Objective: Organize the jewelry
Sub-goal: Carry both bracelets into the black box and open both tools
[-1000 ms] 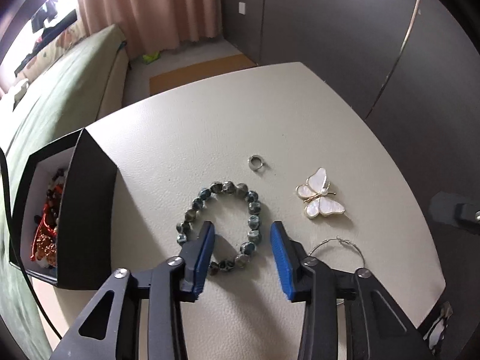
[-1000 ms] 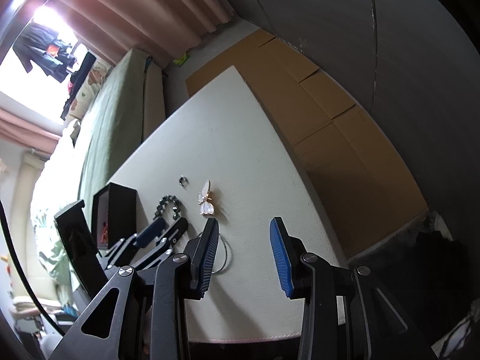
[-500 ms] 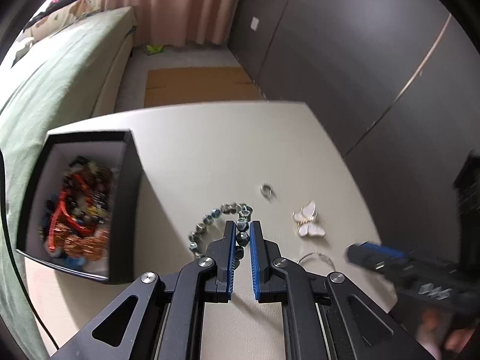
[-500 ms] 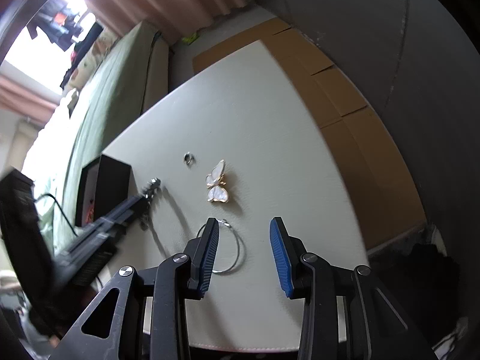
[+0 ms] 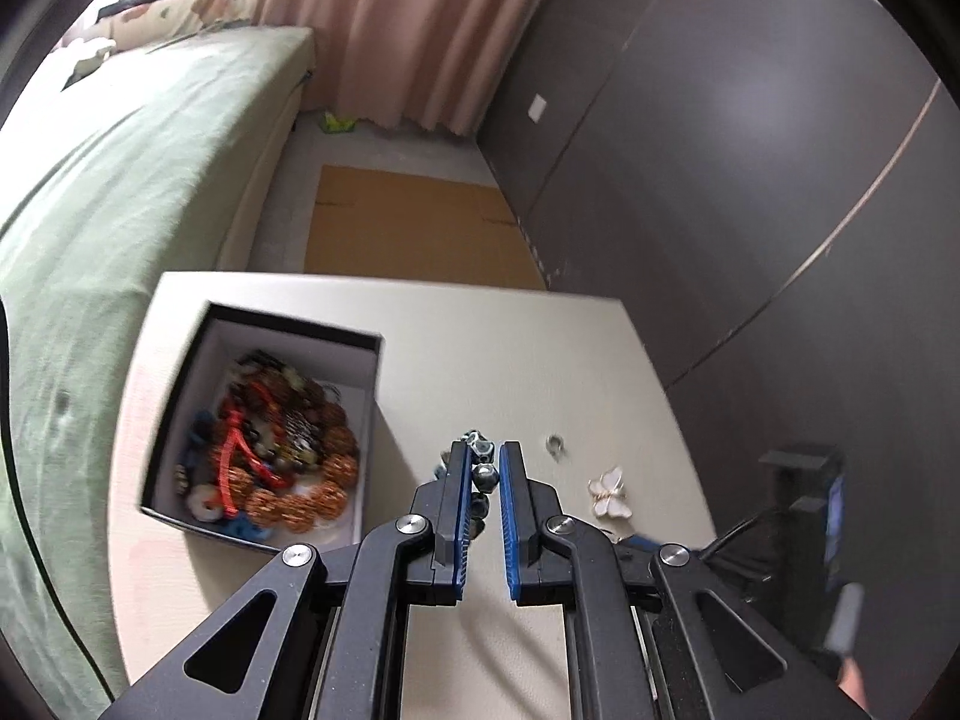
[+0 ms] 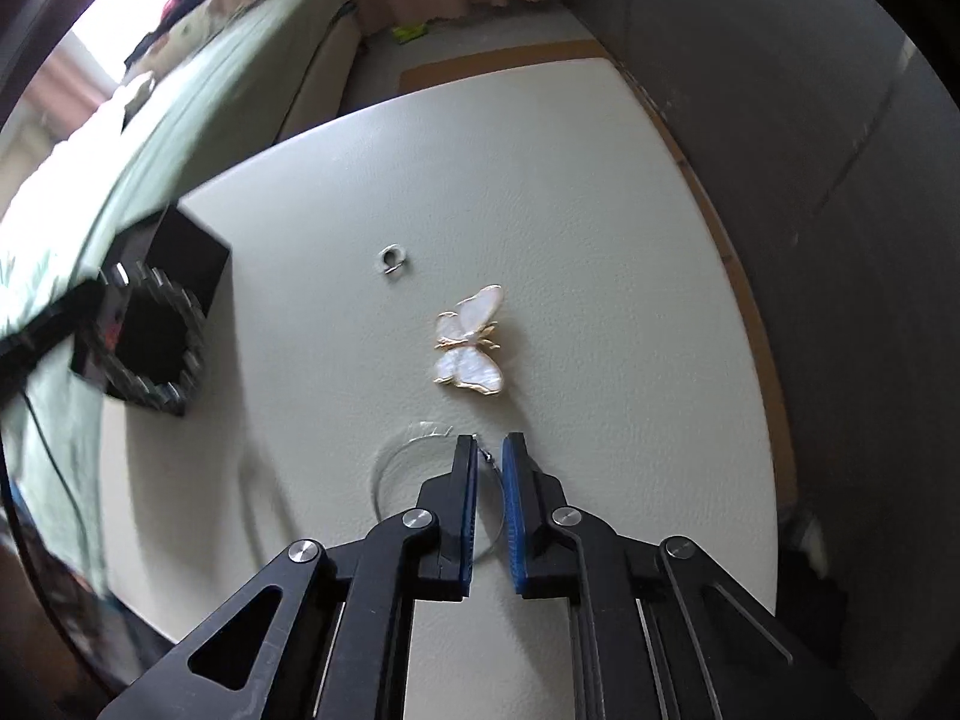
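Observation:
My left gripper [image 5: 483, 468] is shut on the grey-blue beaded bracelet [image 5: 485, 476] and holds it above the white table, right of the open black jewelry box [image 5: 264, 450] that is full of beads. The bracelet also shows hanging, blurred, in the right wrist view [image 6: 157, 341]. My right gripper [image 6: 487, 456] is shut on the thin silver hoop earring [image 6: 414, 444], which lies on the table. A white butterfly brooch [image 6: 469, 353] and a small silver ring [image 6: 393, 258] lie beyond it; the brooch [image 5: 611, 491] and ring [image 5: 555, 444] also show in the left wrist view.
The white table [image 6: 570, 210] has its right edge near a dark wall. A green sofa [image 5: 120, 180] stands left of the table. A black stand with a phone [image 5: 810, 516] is at the table's right. The black box also shows in the right wrist view [image 6: 180, 252].
My left gripper shut on the bracelet and lifted it up toward the box side. My right gripper moved down onto the hoop earring and shut on it.

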The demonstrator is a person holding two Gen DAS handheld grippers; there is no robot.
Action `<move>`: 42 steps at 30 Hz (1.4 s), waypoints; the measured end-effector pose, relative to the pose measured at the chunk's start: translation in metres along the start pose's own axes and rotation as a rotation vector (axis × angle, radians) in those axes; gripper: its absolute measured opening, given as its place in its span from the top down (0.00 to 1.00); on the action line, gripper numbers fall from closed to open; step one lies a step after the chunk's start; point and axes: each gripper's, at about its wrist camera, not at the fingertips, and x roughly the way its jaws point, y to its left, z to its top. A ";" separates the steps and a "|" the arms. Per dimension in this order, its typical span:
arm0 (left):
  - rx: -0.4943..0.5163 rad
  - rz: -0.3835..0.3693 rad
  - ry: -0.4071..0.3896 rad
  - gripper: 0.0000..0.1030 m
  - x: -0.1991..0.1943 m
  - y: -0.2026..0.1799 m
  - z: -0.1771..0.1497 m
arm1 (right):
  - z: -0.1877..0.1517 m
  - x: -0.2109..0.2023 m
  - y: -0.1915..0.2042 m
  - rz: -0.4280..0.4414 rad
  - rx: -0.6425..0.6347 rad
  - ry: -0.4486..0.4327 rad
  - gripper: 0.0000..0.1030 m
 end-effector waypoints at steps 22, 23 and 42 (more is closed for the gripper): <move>-0.152 -0.003 -0.025 0.91 -0.005 0.069 0.026 | 0.020 -0.048 0.012 0.220 0.087 -0.178 0.96; -0.156 -0.006 -0.020 0.91 -0.002 0.071 0.027 | 0.022 -0.047 0.013 0.222 0.086 -0.179 0.96; -0.283 -0.009 0.029 0.47 -0.005 0.113 0.031 | 0.037 -0.054 0.057 0.417 0.114 -0.276 0.96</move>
